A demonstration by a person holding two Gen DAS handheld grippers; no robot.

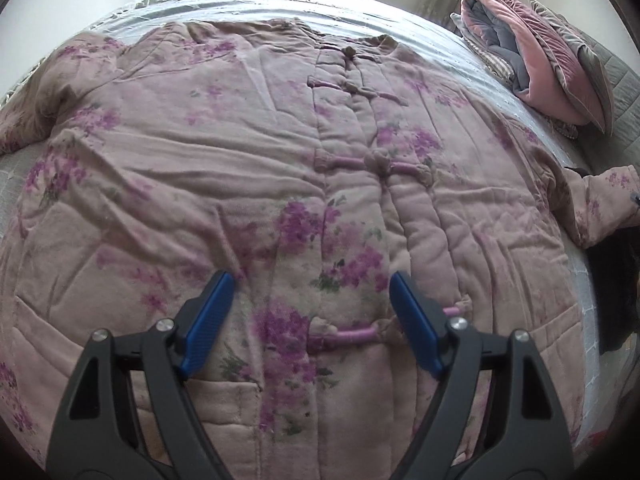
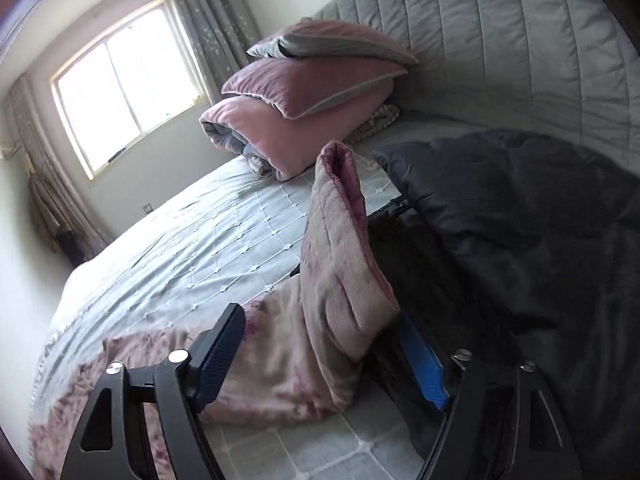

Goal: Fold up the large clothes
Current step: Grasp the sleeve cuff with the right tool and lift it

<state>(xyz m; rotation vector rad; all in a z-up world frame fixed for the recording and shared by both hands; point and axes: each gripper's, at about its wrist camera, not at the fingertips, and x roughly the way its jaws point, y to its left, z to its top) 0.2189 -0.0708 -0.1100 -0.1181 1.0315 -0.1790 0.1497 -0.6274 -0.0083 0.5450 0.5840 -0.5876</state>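
- A floral padded jacket [image 1: 280, 168] lies spread flat, front up, over the middle of the bed [image 1: 420, 28], its placket fastened with pink knotted frog closures [image 1: 376, 162] running down the centre.
- The collar end of the jacket points toward the far edge of the bed; one sleeve reaches toward the left edge and the other sleeve [image 1: 600, 204] toward the right edge.
- The left gripper [image 1: 310, 280] hangs over the lower front of the jacket with its blue pads [image 1: 210, 312] spread wide apart, grasping nothing.
- In the right wrist view that sleeve [image 2: 340, 248] rises up in a folded hump between the spread fingers of the right gripper [image 2: 318, 320]; the jaws stand wide and whether a pad touches the cloth cannot be told.
- A dark quilted garment [image 2: 520, 220] lies beside the sleeve, near the grey padded headboard [image 2: 500, 40].
- A stack of pink and grey pillows and folded bedding [image 2: 304, 100] sits at the head corner of the bed, below the window [image 2: 128, 80].
- No container shows in either view.
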